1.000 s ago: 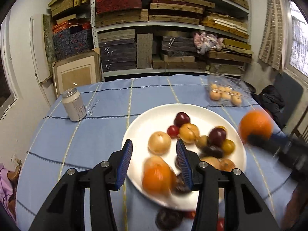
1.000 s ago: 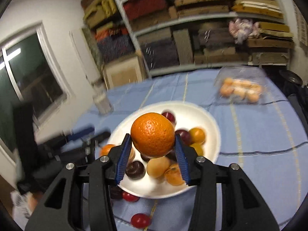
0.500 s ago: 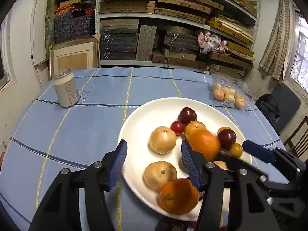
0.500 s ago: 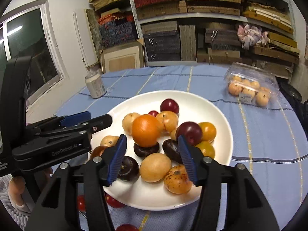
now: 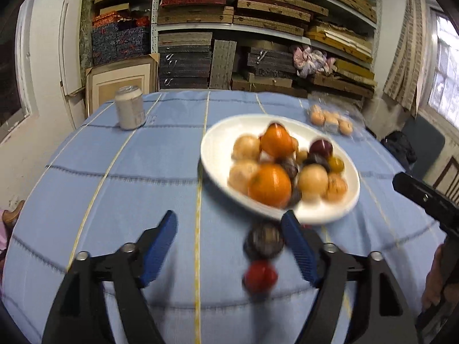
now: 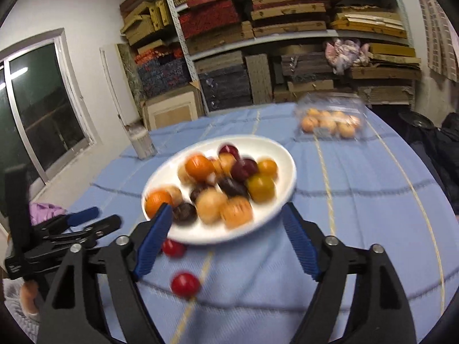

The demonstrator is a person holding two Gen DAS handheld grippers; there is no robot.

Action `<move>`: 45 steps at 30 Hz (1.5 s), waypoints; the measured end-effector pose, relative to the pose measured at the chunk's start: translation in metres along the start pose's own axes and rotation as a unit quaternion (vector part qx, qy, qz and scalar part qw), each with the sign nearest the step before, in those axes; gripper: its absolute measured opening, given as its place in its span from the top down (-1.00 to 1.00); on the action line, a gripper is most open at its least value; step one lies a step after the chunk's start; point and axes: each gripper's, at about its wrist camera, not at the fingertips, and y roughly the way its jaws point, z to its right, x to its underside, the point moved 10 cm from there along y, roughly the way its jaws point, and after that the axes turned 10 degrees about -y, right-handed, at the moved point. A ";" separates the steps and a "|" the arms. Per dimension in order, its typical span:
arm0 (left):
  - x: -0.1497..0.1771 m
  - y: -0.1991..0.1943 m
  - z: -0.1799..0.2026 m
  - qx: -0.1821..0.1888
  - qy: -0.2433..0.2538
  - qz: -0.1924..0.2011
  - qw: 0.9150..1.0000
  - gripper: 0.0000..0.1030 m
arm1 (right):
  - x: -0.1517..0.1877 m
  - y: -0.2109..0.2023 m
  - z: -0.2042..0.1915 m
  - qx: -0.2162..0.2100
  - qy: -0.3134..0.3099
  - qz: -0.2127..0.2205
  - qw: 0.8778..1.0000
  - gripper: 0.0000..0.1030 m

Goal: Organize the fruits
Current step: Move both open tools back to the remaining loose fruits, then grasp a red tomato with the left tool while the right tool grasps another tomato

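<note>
My left gripper has its blue pads spread wide and the jaws are opening, nothing pressed between them; a dark plum lies on the cloth just inside the right-hand pad, with a red cherry tomato just in front of it, neither one gripped. I hold that gripper tilted down toward the table, just short of the plate's near rim. My right gripper is likewise released, jaws opening, its pads straddling the near edge of the white plate without touching it; two red cherry tomatoes sit loose on the cloth below. It too points downward. The plate is an oval whose long axis runs from near left to far right in the left wrist view, heaped with two oranges, pale round fruits, dark plums and yellow ones; blur hides finer detail. Everything rests on a blue tablecloth with yellow and dark lines. Farther back stand a drink can and a clear plastic box of small orange fruits. Behind the table, shelves are stacked with flat boxes, and a dark window sits on the left wall.
</note>
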 end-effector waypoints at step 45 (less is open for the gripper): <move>0.054 0.031 0.018 0.014 0.045 -0.080 0.996 0.39 | 0.066 0.025 -0.058 -0.013 -0.109 -0.100 0.989 -0.54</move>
